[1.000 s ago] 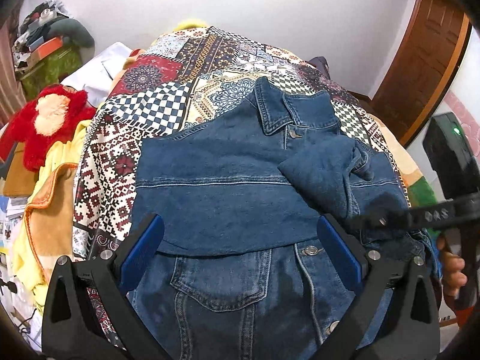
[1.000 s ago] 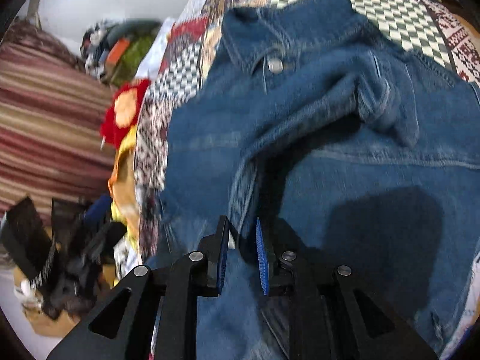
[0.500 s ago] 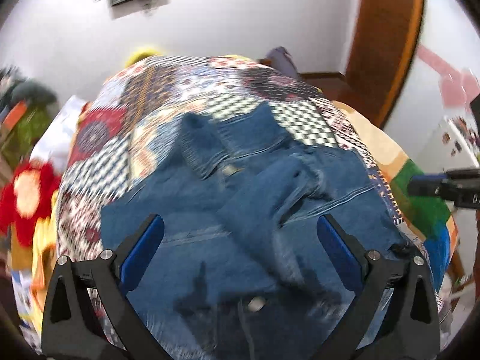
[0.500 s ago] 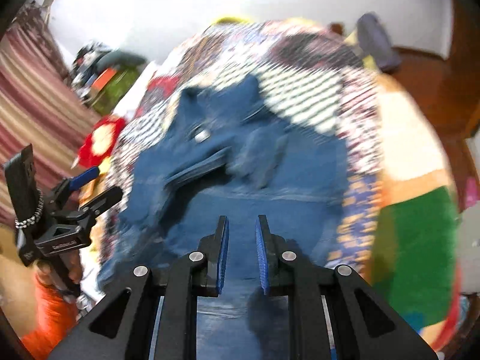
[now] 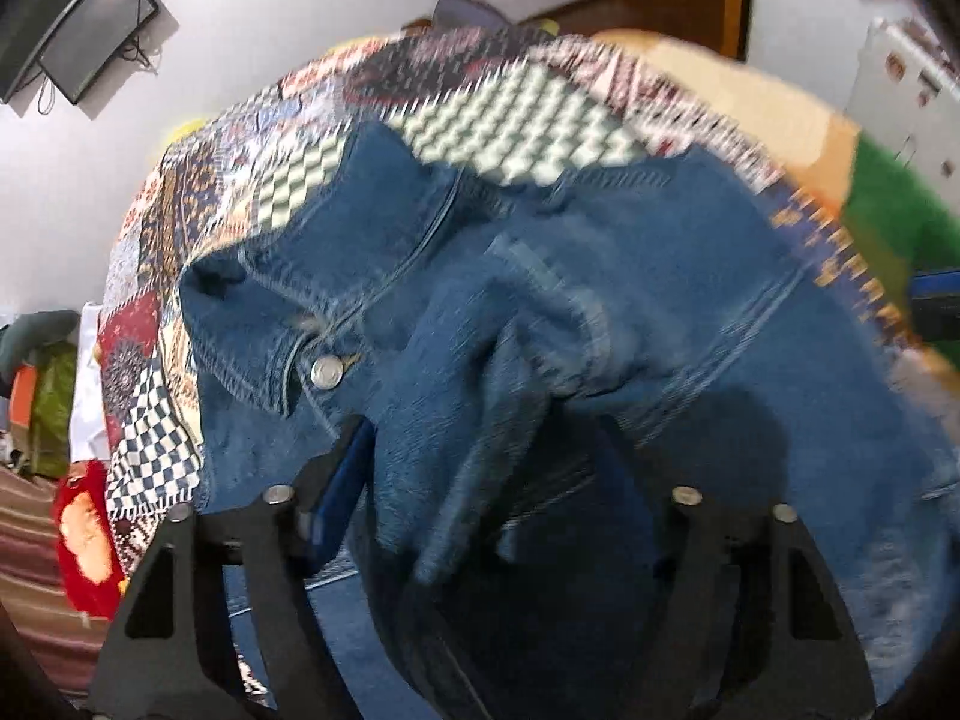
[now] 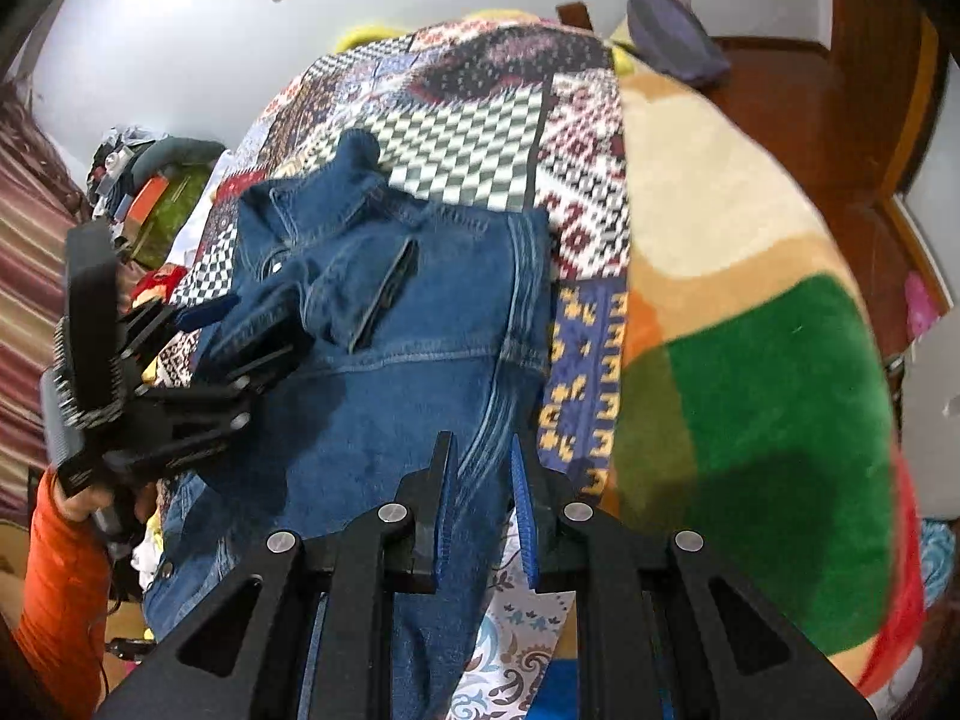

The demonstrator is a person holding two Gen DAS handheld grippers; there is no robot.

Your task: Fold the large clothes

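Left wrist view: denim jacket (image 5: pixel 600 312) lies spread on the patchwork blanket (image 5: pixel 516 120) covering the bed, collar toward the far wall, metal button (image 5: pixel 326 372) showing near the collar. A sleeve (image 5: pixel 480 420) is folded across the chest and bunches up between the fingers of the left gripper (image 5: pixel 492 480). Its jaws are closing, denim is between them; the left blue pad (image 5: pixel 342 486) sits against the fabric edge, the right finger is dark and blurred, so a firm pinch can't be confirmed. Picture is motion-blurred. A red plush toy (image 5: pixel 84 534) sits at the left side of the bed, a wall screen (image 5: pixel 96 30) hangs upper left.

Right wrist view: right gripper (image 6: pixel 480 498) has its fingers pressed nearly together, pinching a light-blue strip of the jacket's (image 6: pixel 420 312) edge that runs up between the blue pads (image 6: pixel 521 498). The jacket lies on the left half of the bed; to its right is a fleece blanket (image 6: pixel 750 372) in cream, green and orange. The left gripper (image 6: pixel 240 324) shows at the left, held by a hand (image 6: pixel 90 498) with an orange sleeve (image 6: pixel 54 588), its tips down in the folded sleeve near the collar. Clothes pile (image 6: pixel 150 174) near the far left wall, wooden door (image 6: pixel 864 60) at the far right.
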